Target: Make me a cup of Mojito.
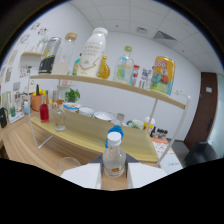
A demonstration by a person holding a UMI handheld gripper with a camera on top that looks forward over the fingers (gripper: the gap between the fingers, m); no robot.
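Between my two matt white plastic fingers [114, 176] stands a clear, glossy plastic bottle with a blue cap [114, 152] and a paper-like label; my fingers' hold on it cannot be judged. It rests near a clear, shiny glass cup [68, 164] on a smooth, pale wood-grain table [30, 145]. Beyond, a light wooden shelf board [125, 86] on thin white metal rods carries a glossy white plastic bottle [93, 52] and a shiny yellow printed can [163, 75].

Office-like room: ceiling tiles [125, 22], wooden shelf [107, 83] of drink bottles [92, 52].
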